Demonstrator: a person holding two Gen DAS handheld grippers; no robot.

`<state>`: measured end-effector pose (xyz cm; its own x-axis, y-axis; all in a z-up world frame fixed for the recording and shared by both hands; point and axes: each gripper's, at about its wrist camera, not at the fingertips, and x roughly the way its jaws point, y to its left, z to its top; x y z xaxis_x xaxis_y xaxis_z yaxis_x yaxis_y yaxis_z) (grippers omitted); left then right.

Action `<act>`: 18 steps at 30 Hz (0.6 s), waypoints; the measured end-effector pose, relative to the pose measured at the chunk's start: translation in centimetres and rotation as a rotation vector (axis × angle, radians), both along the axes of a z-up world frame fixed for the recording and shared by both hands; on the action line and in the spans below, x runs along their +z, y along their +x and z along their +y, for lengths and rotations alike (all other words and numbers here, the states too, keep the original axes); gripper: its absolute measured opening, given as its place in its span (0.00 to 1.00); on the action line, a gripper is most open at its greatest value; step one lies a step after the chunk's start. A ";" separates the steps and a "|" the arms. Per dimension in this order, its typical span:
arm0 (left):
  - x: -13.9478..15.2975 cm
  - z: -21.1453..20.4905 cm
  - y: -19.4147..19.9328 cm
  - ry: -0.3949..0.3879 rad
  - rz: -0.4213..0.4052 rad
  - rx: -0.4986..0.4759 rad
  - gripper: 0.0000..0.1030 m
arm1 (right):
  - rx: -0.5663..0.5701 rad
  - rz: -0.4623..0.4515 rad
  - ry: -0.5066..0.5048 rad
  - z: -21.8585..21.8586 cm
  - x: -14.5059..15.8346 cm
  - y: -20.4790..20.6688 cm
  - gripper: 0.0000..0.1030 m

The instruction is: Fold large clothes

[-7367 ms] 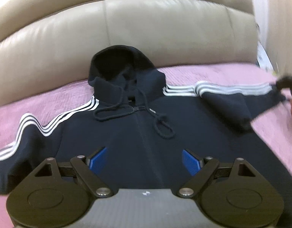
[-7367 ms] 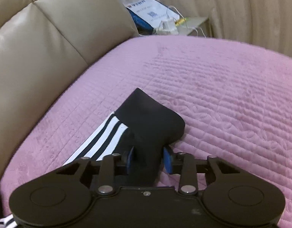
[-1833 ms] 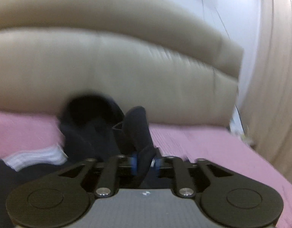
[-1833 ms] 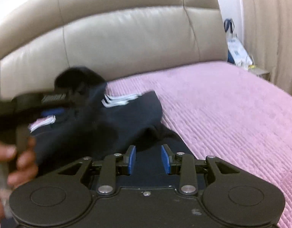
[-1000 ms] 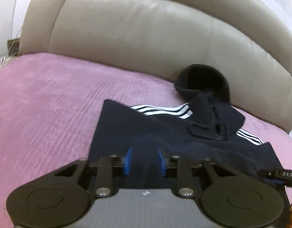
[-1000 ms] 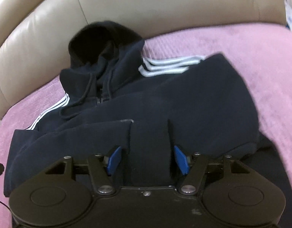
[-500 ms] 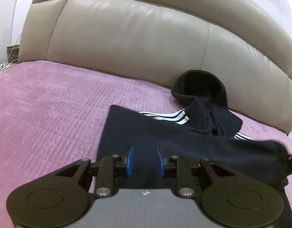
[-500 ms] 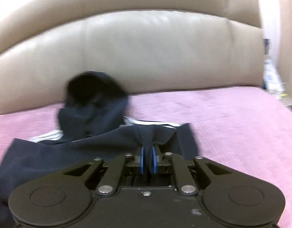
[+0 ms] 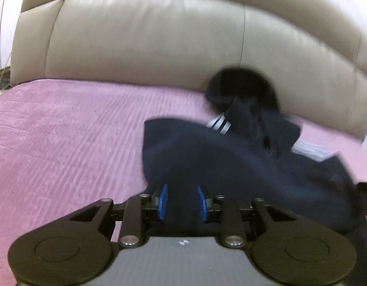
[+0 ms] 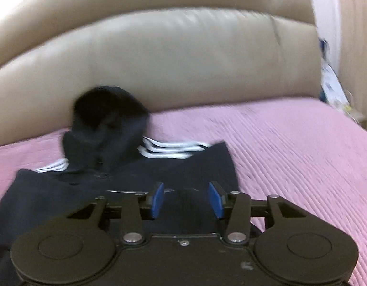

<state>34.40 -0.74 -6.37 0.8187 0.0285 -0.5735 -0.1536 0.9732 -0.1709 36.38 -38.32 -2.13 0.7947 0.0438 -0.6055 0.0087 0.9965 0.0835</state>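
Both grippers hover above a navy hoodie on the bed; left gripper fingers partly spread, gripping nothing; right gripper fingers wider apart.

Motion blur is smearing the hoodie in both views, so its drawstrings and zip are not showing clearly. Its lower hem is disappearing behind the left gripper and the right gripper. Near the bedspread's far right corner, a white bag is blurring past reading.
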 end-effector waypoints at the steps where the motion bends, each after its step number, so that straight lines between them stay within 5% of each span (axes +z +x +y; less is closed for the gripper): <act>1: 0.5 0.0 -0.2 -0.028 -0.023 -0.008 0.29 | 0.019 -0.001 -0.020 0.7 0.1 -0.1 0.30; 2: 0.8 0.0 -0.2 -0.044 -0.036 -0.009 0.29 | 0.035 0.007 -0.044 1.4 -0.2 -0.1 0.15; 5: -0.1 -0.1 0.6 -0.061 0.007 -0.009 0.29 | 0.049 0.054 -0.061 2.4 -2.3 0.8 0.07; 8: -2.4 0.1 1.2 -0.048 0.087 0.014 0.28 | 0.030 0.098 -0.077 2.4 -4.5 1.3 0.07; 12: -4.3 1.1 1.7 -0.124 0.129 0.040 0.26 | 0.017 0.158 -0.101 2.0 -7.2 2.0 0.06; 18: -4.1 0.3 1.7 -0.097 0.092 0.070 0.25 | 0.057 0.081 -0.117 1.9 -7.4 0.3 0.07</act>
